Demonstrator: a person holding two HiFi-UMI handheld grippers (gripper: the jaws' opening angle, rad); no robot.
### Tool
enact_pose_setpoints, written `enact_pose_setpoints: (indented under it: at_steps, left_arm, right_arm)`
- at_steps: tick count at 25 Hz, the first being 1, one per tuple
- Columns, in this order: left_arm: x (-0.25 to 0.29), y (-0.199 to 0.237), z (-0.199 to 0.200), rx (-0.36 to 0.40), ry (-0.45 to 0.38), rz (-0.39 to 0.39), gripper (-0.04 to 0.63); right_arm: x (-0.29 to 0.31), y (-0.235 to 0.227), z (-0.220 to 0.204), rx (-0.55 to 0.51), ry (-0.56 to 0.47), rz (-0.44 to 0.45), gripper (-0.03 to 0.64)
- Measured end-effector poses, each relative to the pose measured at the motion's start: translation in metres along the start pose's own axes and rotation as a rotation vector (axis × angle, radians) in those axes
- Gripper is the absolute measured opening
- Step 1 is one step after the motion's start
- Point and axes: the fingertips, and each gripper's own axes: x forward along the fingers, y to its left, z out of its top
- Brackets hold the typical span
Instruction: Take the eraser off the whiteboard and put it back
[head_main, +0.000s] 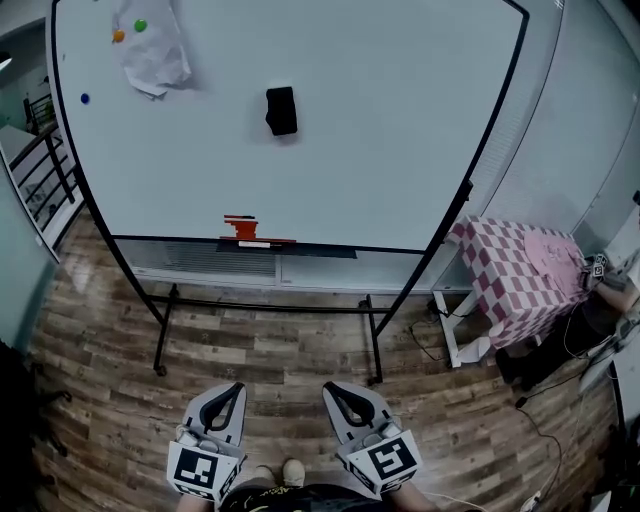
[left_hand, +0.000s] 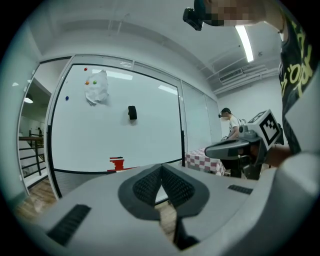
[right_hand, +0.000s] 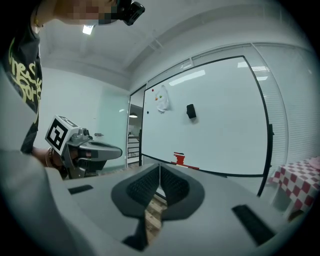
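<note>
A black eraser (head_main: 281, 110) clings to the middle of the large whiteboard (head_main: 380, 130), also seen as the eraser (left_hand: 132, 112) in the left gripper view and the eraser (right_hand: 190, 111) in the right gripper view. Both grippers stay far back from the board, low in the head view. My left gripper (head_main: 236, 388) is shut with nothing in it, its pads touching at the tip (left_hand: 161, 166). My right gripper (head_main: 331, 388) is likewise shut and empty, its tip (right_hand: 159, 166) aimed toward the board.
A crumpled paper (head_main: 152, 45) hangs at the board's top left among small coloured magnets (head_main: 140, 26). Red items (head_main: 243, 229) rest on the board's tray. A table with a pink checked cloth (head_main: 520, 275) stands to the right. A person (left_hand: 230, 124) stands far right.
</note>
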Motion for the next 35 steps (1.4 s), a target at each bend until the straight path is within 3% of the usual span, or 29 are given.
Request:
enact_pose_setpoints:
  at_steps: [10, 14, 17, 21, 26, 30, 35]
  left_arm:
    - [0.000, 0.001, 0.004, -0.009, -0.020, 0.011, 0.006]
    - [-0.002, 0.001, 0.002, 0.009, -0.013, 0.028, 0.006]
    - [-0.003, 0.001, 0.002, -0.010, -0.020, 0.045, 0.006]
    - [-0.007, 0.002, 0.000, -0.009, -0.015, 0.057, 0.006]
    - [0.001, 0.009, -0.006, -0.011, -0.009, 0.054, 0.006]
    - [0.014, 0.021, -0.009, 0.034, -0.004, 0.042, 0.006]
    - [0.037, 0.037, -0.003, -0.018, -0.027, 0.036, 0.006]
  right_arm:
    - [0.002, 0.002, -0.002, 0.007, -0.009, 0.022, 0.011]
    - [0.003, 0.003, 0.001, -0.064, -0.075, 0.056, 0.011]
    - [0.002, 0.002, -0.003, -0.026, -0.018, 0.049, 0.011]
    - [0.006, -0.001, 0.001, -0.079, -0.126, 0.066, 0.011]
    - [0.011, -0.006, -0.007, -0.004, 0.007, 0.026, 0.011]
    - [0.023, -0.013, -0.004, -0.036, -0.030, 0.026, 0.011]
    - [0.045, -0.025, -0.001, -0.019, 0.018, 0.004, 0.011]
